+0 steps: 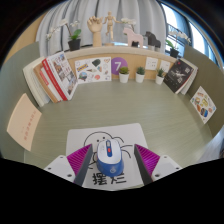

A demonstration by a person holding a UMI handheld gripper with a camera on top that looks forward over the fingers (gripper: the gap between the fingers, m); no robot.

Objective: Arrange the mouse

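Observation:
A blue and white mouse point(109, 152) with a red spot on its wheel lies on a white mouse pad point(100, 136) that bears a cartoon drawing and black characters. The pad rests on the pale green table point(120, 105). My gripper point(111, 162) is open. The mouse stands between the fingers, with a gap to the left pink pad point(80, 158) and a gap to the right pink pad point(146, 160). The mouse's rear end is hidden below the fingers.
Books and picture cards point(92, 69) lean along the far edge of the table, with small potted plants point(124, 74) among them. Wooden figures point(96, 28) stand on a shelf behind. A pale board point(24, 118) lies at the left.

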